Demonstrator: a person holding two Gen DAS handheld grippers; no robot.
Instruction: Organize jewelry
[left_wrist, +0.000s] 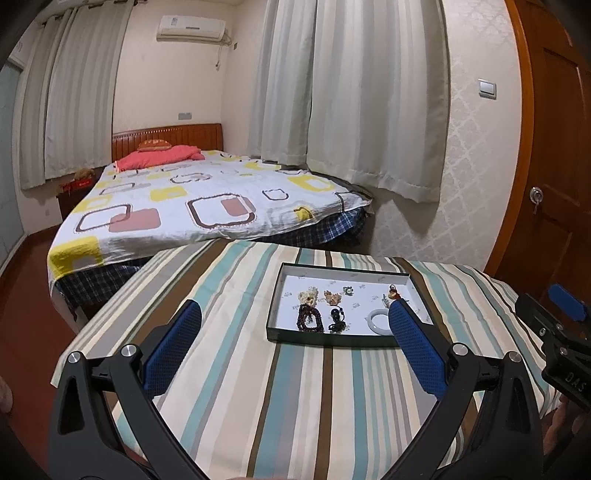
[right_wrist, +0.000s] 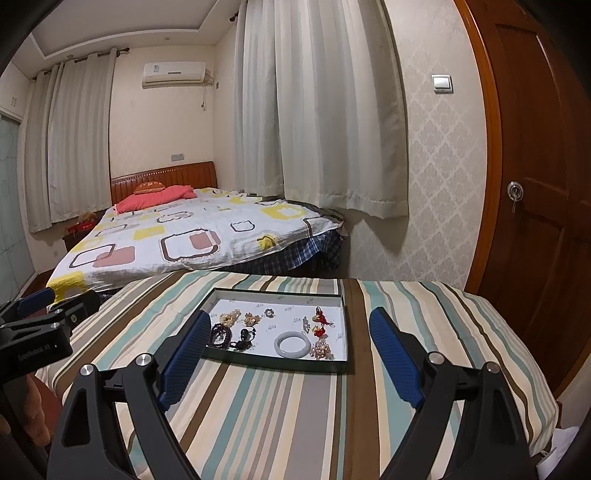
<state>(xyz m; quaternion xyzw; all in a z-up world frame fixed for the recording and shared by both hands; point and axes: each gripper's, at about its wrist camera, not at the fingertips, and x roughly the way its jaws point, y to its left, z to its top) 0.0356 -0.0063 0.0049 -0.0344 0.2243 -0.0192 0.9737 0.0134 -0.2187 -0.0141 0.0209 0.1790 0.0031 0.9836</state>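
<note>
Right wrist view looks across a bedroom: a bed (right_wrist: 192, 236) with a patterned sheet fills the far left, long pale curtains (right_wrist: 317, 110) hang behind it, and a brown wooden door (right_wrist: 543, 184) closes the right side. Nearer stands the desk (right_wrist: 295, 413) under a striped cloth. On it, toward the far middle, lies a shallow dark-rimmed tray (right_wrist: 279, 362) with a white floor. Inside it the jewelry is spread out: a pale bangle (right_wrist: 291, 345) near the front, dark red beads (right_wrist: 220, 335) at the left, a red tasselled charm (right_wrist: 320, 321) to the right, and small pieces whose details I cannot make out.

The right claw (right_wrist: 291, 336) hangs over the desk with its blue pads wide apart and nothing between them; its left pad covers the tray's near left corner. The left claw (left_wrist: 295, 321) is likewise spread wide and empty, its right pad hiding part of the tray's right side in the left wrist view. Each claw shows at the edge of the other's view.
</note>
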